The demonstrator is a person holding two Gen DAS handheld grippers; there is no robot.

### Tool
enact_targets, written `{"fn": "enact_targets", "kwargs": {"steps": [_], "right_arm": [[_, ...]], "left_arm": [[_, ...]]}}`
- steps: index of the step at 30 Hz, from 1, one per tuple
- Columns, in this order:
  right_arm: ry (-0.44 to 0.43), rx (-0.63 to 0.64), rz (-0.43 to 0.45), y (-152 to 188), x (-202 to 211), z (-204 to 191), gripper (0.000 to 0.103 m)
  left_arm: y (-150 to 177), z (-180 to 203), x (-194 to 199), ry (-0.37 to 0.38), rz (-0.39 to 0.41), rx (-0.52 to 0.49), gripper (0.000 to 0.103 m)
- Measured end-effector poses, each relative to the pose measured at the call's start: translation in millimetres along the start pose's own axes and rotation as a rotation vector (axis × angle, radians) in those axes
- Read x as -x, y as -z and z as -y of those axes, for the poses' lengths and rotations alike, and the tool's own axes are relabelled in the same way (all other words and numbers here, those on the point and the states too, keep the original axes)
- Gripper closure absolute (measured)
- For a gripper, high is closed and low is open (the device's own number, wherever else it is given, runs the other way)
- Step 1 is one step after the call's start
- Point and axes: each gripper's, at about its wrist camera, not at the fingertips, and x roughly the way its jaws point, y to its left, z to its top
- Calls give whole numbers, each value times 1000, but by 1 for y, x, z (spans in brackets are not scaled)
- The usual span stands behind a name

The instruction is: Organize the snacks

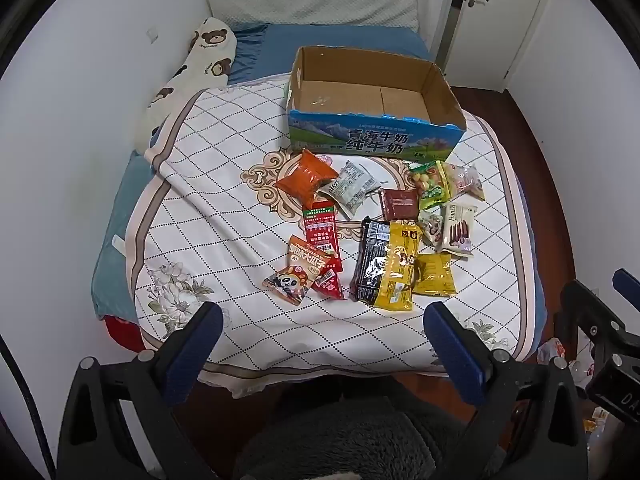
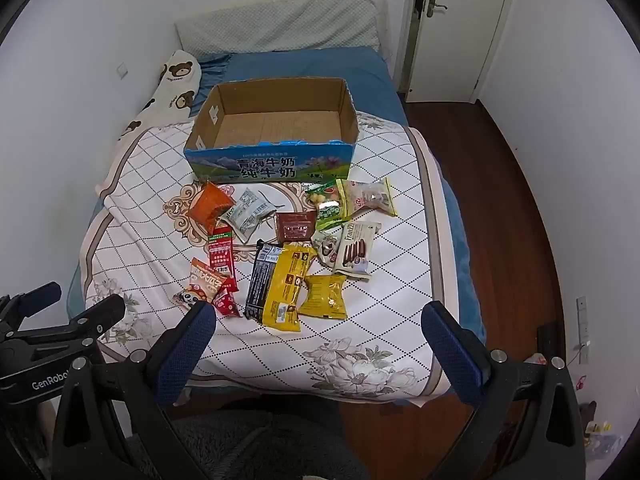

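Several snack packets lie scattered on the bed's patterned cloth (image 1: 224,208): an orange bag (image 1: 307,178), a red stick pack (image 1: 322,236), a panda pack (image 1: 296,276), a black pack (image 1: 370,264), a long yellow pack (image 1: 400,268) and a Franzi wafer pack (image 1: 458,228). Behind them stands an empty open cardboard milk box (image 1: 376,136), also in the right wrist view (image 2: 272,166). My left gripper (image 1: 324,316) is open and empty, held above the bed's near edge. My right gripper (image 2: 318,316) is open and empty, also short of the snacks (image 2: 288,280).
A bear-print pillow (image 1: 208,52) lies at the left against the wall. A white door (image 2: 452,28) and wooden floor (image 2: 500,200) are to the right. The other gripper shows at each view's side edge.
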Motion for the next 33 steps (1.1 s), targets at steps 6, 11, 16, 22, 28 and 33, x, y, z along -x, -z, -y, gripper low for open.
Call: {"fn": "enact_targets", "kwargs": {"steps": [6,11,16,22,28,33], "right_arm": [[2,0,1,0,0,0,0],[0,1,2,0,1,1,0],[2,0,4,1,3,1,0],[0,0,6,2,2,1,0],[-1,-2,8,2,3,1,0],[-1,-1,10,2,3,1,0]], "left_arm": [[0,0,0,7,-3,2,0],[0,0,0,6,-1,1,0],[0,0,0,8,0,2,0],[0,0,1,7,3,2,0],[1,0,1,7,5,2,0],[1,0,1,7,6,2,0]]}}
